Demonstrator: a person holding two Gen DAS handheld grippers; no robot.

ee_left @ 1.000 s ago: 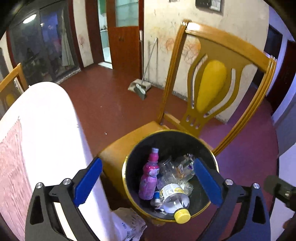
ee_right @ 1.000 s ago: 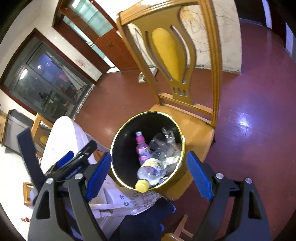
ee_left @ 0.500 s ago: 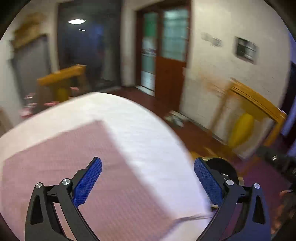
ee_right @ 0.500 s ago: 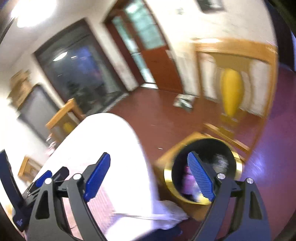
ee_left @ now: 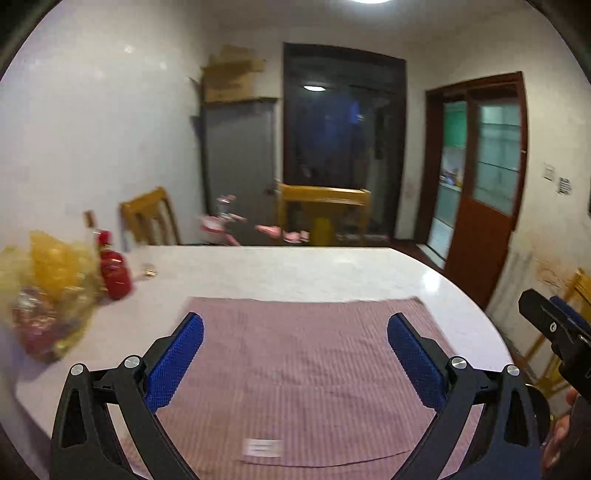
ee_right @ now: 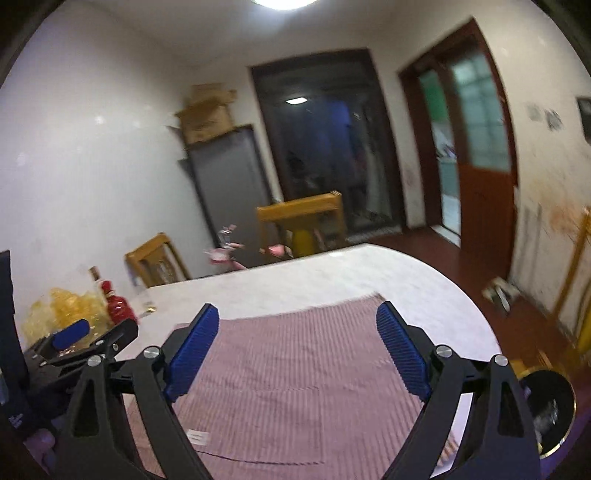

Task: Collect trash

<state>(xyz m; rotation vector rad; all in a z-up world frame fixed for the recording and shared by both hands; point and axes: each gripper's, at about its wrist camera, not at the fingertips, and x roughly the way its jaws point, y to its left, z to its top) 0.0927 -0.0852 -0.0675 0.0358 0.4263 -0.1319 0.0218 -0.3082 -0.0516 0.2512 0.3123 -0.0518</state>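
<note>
Both tools hang empty over the cloth [ee_left: 295, 369] on the bench [ee_left: 295, 273]: left tool [ee_left: 295, 360] spread wide, right tool [ee_right: 297, 349] wide and opening. The bin [ee_right: 554, 410] sits low right, beside the bench.

Ceiling lamp [ee_right: 282, 3] glares overhead; dim room, motion-blurred, fisheye-bent edges.

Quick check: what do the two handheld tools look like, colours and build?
Both match: the left tool and right tool have black cut-out arms with silver round-head screws and long blue fingers with a ribbed, textured face. No cables or sleeves show.
</note>
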